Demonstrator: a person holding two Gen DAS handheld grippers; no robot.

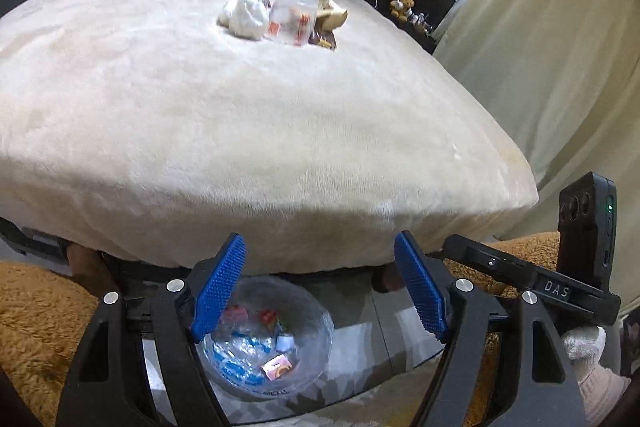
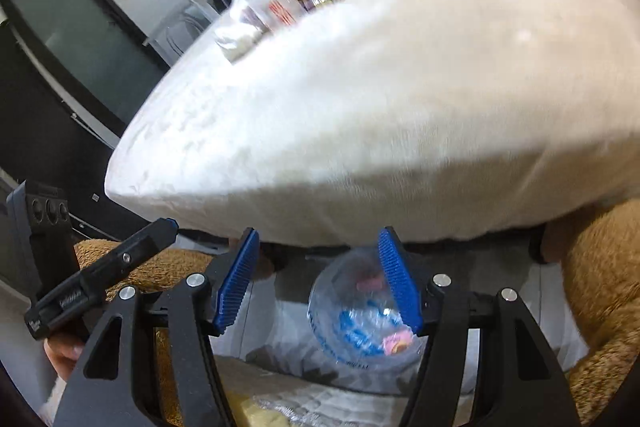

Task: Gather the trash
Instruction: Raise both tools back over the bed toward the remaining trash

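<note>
Plainly, the trash pile (image 1: 280, 15) lies far ahead on the bed (image 1: 160, 115), well apart from both tongs, its long axis running left to right. The left tongs (image 1: 320, 287) gape wide and empty above the clear trash bag (image 1: 264, 339); the right tongs (image 2: 316, 279) likewise, neither clearly nearer the pile.

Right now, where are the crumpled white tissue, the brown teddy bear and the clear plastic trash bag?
crumpled white tissue (image 1: 244, 15), left wrist view, its middle.
brown teddy bear (image 1: 403, 5), left wrist view, its body.
clear plastic trash bag (image 1: 260, 347), left wrist view, its open inside.
</note>
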